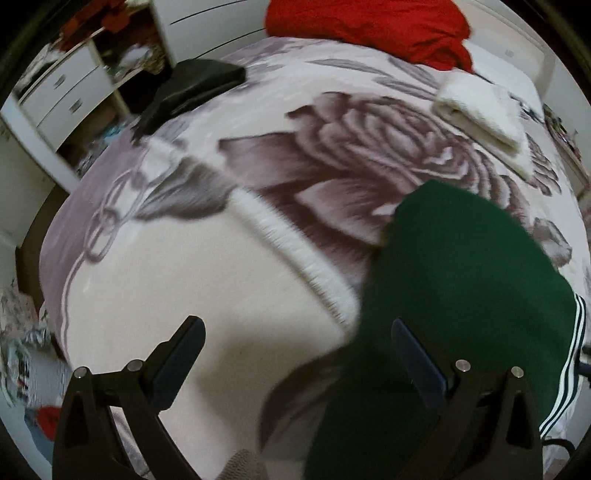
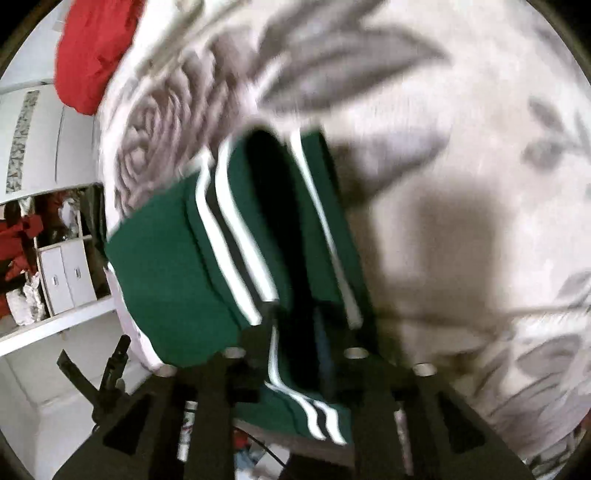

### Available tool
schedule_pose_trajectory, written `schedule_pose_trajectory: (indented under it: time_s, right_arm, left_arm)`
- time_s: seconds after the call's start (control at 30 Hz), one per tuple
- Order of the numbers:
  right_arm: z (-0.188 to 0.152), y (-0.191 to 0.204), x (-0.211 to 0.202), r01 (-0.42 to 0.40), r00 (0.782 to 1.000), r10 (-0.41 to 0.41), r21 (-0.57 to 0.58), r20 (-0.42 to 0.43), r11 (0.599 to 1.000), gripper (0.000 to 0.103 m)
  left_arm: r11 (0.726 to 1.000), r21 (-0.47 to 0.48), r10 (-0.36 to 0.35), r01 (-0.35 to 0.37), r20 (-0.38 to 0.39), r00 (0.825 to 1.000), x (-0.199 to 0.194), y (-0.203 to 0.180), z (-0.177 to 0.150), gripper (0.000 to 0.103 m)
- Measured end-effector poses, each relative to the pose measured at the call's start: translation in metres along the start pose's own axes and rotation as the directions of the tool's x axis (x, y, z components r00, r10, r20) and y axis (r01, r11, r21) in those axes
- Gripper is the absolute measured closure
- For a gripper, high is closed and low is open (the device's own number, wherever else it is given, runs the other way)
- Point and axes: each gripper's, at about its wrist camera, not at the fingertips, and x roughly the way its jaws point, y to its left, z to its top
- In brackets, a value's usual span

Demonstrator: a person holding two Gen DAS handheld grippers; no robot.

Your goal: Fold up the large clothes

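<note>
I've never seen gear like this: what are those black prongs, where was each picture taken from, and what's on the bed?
The prongs are two-finger grippers that a person holds, one per hand, each with a camera looking along its fingers. One picture is from the left gripper, open and empty above a cream garment. The other is from the right gripper, jaws apart with a green striped garment draped between them. The floral blanket also holds a red cloth, a folded white towel and a folded black item.

Green white-striped garment, rose-patterned blanket
</note>
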Motion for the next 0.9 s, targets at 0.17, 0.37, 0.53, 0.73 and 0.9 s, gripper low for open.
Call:
schedule_pose_trajectory:
  time_s: [0.17,0.37,0.53,0.73,0.9]
  right_arm:
    - [0.041,-0.007,0.027,-0.107,0.994,0.107,0.008,-0.025,0.994,0.007]
    - [0.068,-0.001,0.089,-0.23,0.967,0.227,-0.009,-0.118,0.973,0.054]
    - [0.064,0.054,0.055,-0.232,0.973,0.23,-0.083,-0.034,0.969,0.086]
    - [0.072,0.081,-0.006,-0.302,0.951,0.308,-0.172,0.01,0.938,0.086]
    - [0.12,0.064,0.046,-0.166,0.986,0.166,-0.147,-0.015,0.975,0.087]
  left_arm:
    - [1.0,0.01,-0.027,0.028,-0.025,0.999,0.015,-0.019,0.015,0.0]
    - [1.0,0.01,-0.019,0.019,-0.04,0.999,0.019,-0.023,0.02,0.0]
    - [1.0,0.024,-0.014,0.015,-0.041,0.999,0.019,-0.025,0.024,0.0]
    - [1.0,0.015,-0.024,0.024,-0.044,0.999,0.029,-0.032,0.04,0.0]
    - [0.997,0.0,-0.081,0.081,-0.11,0.991,0.059,-0.039,0.045,0.0]
